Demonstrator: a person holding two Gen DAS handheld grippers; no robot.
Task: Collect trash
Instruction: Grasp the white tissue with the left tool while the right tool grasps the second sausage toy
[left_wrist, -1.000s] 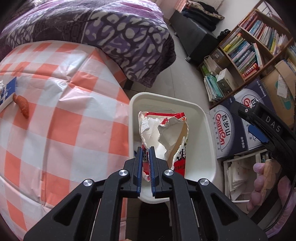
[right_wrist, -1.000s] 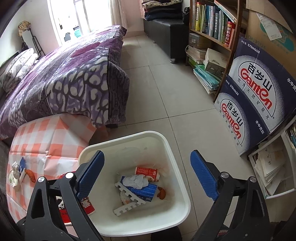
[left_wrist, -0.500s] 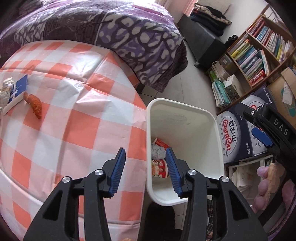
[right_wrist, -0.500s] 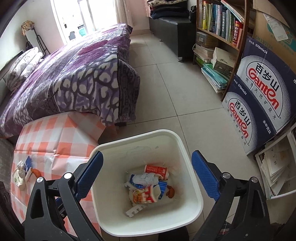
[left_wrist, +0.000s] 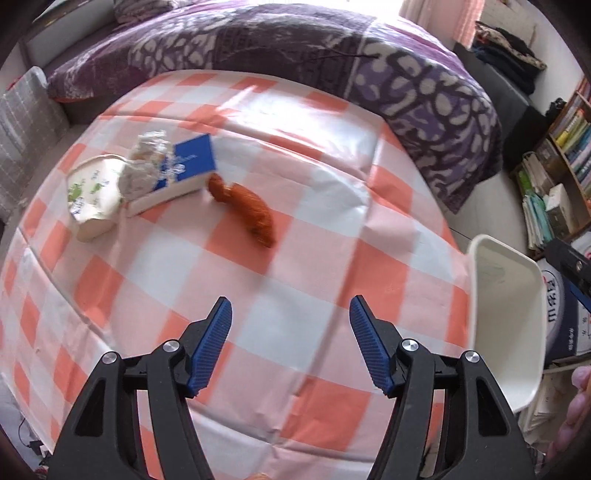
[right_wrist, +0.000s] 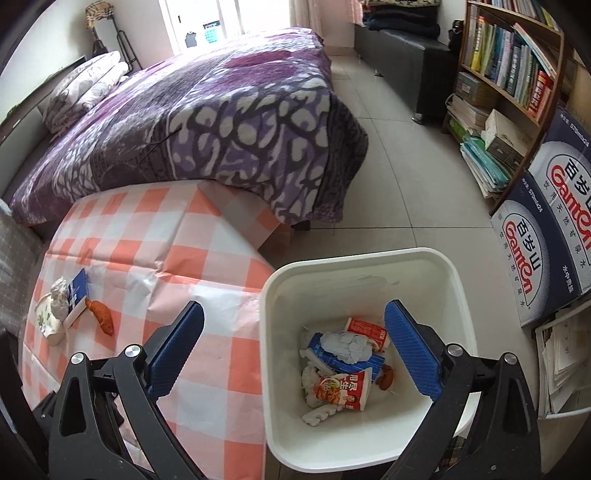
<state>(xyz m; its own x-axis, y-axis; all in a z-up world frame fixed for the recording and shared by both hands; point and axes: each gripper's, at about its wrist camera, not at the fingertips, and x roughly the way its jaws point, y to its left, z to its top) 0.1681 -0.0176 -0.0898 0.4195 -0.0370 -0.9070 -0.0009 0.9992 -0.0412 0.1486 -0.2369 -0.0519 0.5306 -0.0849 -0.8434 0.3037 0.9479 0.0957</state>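
peel (left_wrist: 245, 208) (orange) well beyond left fingers (left_wrist: 210, 345)

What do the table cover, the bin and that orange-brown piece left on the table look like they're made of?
Table cover: thin plastic or coated paper, judging by its glossy sheen and sharp fold creases.
Bin: smooth white moulded plastic, with rounded corners and a rolled rim.
Orange-brown piece: matte and rough-textured, perhaps peel or a food scrap; the blur leaves it open.
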